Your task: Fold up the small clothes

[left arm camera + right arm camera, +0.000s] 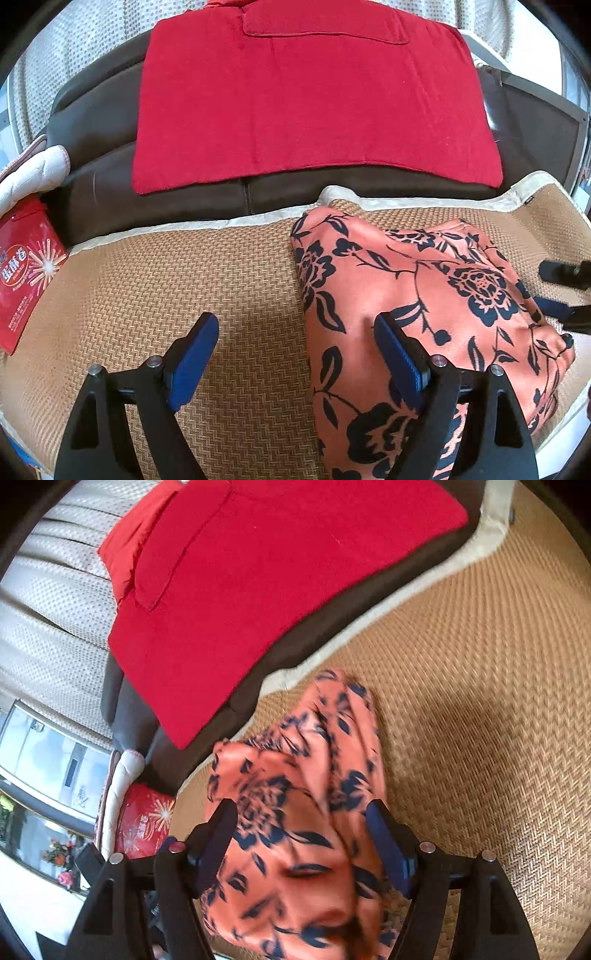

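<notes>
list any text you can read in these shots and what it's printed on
"蛋酥卷": large white characters on an oval label of the red snack package with a firework design, at the left edge of the woven mat.
Smaller print on that package: too small to read.
Right wrist view: the package's text is blurred.

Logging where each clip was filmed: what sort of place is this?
Probably a home living room: a dark sofa with a red cushion cover, a woven seat mat, and a curtain.

You are showing two black grippers, the left gripper [295,332] and the right gripper [301,812], each wearing blue pads [194,360] and shiny round silver screws [95,369].
</notes>
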{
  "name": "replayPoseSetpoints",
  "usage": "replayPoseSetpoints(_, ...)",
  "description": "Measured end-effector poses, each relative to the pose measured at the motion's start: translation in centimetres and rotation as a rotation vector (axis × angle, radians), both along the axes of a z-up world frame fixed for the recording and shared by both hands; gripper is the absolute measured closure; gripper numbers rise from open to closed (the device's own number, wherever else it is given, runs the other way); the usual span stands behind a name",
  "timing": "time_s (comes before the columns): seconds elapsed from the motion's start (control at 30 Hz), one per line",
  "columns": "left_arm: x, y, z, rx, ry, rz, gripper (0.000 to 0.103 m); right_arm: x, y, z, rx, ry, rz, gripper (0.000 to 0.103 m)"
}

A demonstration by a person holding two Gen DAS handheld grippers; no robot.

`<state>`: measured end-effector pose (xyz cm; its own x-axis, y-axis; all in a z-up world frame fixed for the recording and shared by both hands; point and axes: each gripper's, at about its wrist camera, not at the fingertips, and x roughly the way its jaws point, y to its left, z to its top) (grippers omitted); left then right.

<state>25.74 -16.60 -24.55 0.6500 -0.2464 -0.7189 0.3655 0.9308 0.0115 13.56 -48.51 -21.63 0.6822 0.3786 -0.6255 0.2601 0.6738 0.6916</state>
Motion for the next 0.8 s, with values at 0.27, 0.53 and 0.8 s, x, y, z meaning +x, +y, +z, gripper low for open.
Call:
replayPoseSetpoints(0.27,-0.1,-0.7,0.1,-0.037,0.026,-0.05,0.017,0.3,-1.9,-2.4,0.03,0.075,0.01,0.027)
replayPoseSetpoints(0.53,0.0,-1.6,-0.1,-0.054,0.051,-0.075,0.017,1.1,-0.7,-3.9,0.117,0.068,0.118,0.025)
replayPoseSetpoints(0.8,0.6,-1.8,-0.9,-0.108,0.141,-0.116,0.017,2.3,1.8,-3.9,0.114,0.035,0.155,0.018)
